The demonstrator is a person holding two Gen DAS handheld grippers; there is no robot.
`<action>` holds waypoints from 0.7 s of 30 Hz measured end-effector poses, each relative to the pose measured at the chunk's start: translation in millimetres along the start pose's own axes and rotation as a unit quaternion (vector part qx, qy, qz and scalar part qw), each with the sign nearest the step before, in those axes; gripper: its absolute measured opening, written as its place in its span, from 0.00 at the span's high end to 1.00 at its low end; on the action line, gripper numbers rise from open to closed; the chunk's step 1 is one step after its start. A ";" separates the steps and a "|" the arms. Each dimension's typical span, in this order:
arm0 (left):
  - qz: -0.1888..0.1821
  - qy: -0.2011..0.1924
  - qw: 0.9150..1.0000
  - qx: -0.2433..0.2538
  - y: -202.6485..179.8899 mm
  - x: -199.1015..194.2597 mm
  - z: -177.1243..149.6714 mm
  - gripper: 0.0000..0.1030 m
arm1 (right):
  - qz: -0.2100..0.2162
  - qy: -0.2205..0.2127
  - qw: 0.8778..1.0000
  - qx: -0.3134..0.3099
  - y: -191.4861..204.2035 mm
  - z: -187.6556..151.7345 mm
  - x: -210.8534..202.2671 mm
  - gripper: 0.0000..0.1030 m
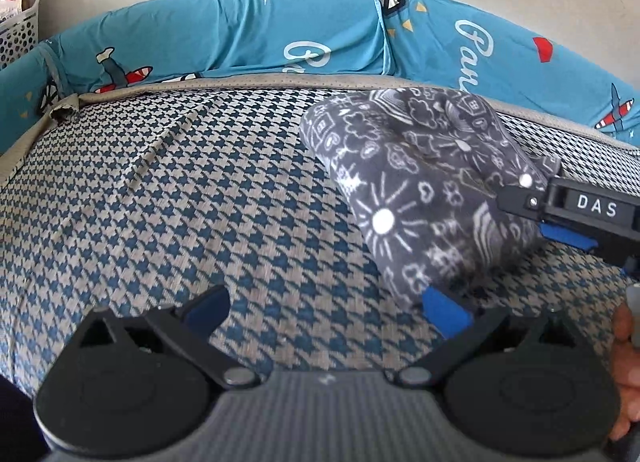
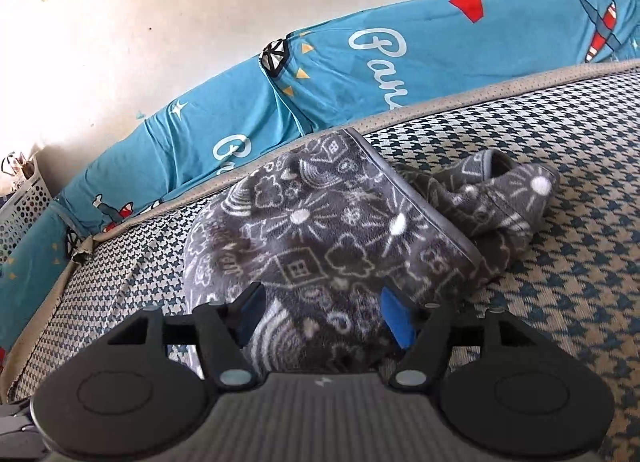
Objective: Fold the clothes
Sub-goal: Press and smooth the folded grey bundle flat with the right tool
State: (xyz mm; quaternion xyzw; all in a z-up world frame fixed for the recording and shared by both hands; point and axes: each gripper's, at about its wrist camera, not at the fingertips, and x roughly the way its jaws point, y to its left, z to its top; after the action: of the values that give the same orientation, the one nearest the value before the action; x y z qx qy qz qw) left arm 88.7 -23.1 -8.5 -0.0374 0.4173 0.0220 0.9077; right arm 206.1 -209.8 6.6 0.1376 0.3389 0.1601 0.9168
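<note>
A grey fleece garment point(image 1: 424, 182) with white doodle print lies folded into a thick bundle on the houndstooth bed cover point(image 1: 200, 198). My left gripper point(image 1: 326, 308) is open, low over the cover; its right blue pad touches the bundle's near edge. The right gripper enters the left wrist view from the right point(image 1: 532, 218), its fingers at the bundle's side. In the right wrist view the garment point(image 2: 320, 230) fills the middle, its hemmed edge on top and a loose part lying to the right. My right gripper point(image 2: 324, 314) is open, with the fleece between its pads.
A blue padded bumper point(image 1: 260, 34) with printed planes and lettering runs along the bed's far edge against a pale wall; it also shows in the right wrist view point(image 2: 360, 74). A white perforated basket point(image 1: 16, 26) stands at the far left.
</note>
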 end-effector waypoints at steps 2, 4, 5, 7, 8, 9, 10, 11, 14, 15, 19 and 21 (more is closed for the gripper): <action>0.001 0.001 1.000 0.002 -0.1 -4.1 -3.4 0.00 | 0.002 0.000 1.000 0.006 -1.1 -2.9 -3.8 0.37; 0.003 0.004 1.000 0.004 -0.6 -6.8 -7.2 0.00 | 0.005 0.002 1.000 0.013 -3.1 -7.4 -7.7 0.37; 0.005 0.005 1.000 0.005 -1.1 -8.2 -9.5 0.00 | 0.007 0.002 1.000 0.016 -3.8 -9.1 -10.0 0.37; 0.007 0.007 1.000 0.009 -2.0 -11.0 -13.5 0.00 | 0.010 0.001 1.000 0.020 -4.9 -12.3 -14.4 0.37; 0.009 0.007 1.000 0.011 -2.2 -12.4 -15.1 0.00 | 0.011 0.000 1.000 0.023 -5.5 -13.8 -16.6 0.37; 0.011 0.007 1.000 0.013 -2.5 -13.9 -16.6 0.00 | 0.013 0.000 1.000 0.026 -6.2 -15.2 -18.4 0.37; 0.012 0.008 1.000 0.014 -2.5 -15.4 -17.9 0.00 | 0.015 -0.001 0.999 0.029 -6.7 -16.5 -20.0 0.37; 0.012 0.007 1.000 0.014 -2.3 -17.0 -19.1 0.00 | 0.016 -0.001 0.999 0.031 -7.0 -17.7 -21.3 0.36; 0.012 0.007 1.000 0.015 -2.1 -21.6 -21.8 0.00 | 0.016 -0.001 0.999 0.036 -7.7 -21.1 -24.9 0.36; 0.012 0.006 1.000 0.016 -1.9 -23.3 -22.6 0.00 | 0.016 -0.002 0.999 0.037 -7.8 -22.1 -26.2 0.36; 0.010 0.004 1.000 0.018 -1.6 -29.7 -25.8 0.00 | 0.017 -0.003 0.999 0.041 -8.5 -25.9 -32.3 0.36; 0.008 0.005 1.000 0.018 -1.5 -32.6 -27.9 0.00 | 0.017 -0.003 0.999 0.042 -8.7 -28.0 -35.5 0.36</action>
State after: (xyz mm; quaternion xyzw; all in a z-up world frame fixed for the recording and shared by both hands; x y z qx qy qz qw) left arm 46.5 -27.3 -1.8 -0.0178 0.4220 0.0218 0.9062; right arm 163.7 -227.4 3.4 0.1824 0.3402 0.1608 0.9084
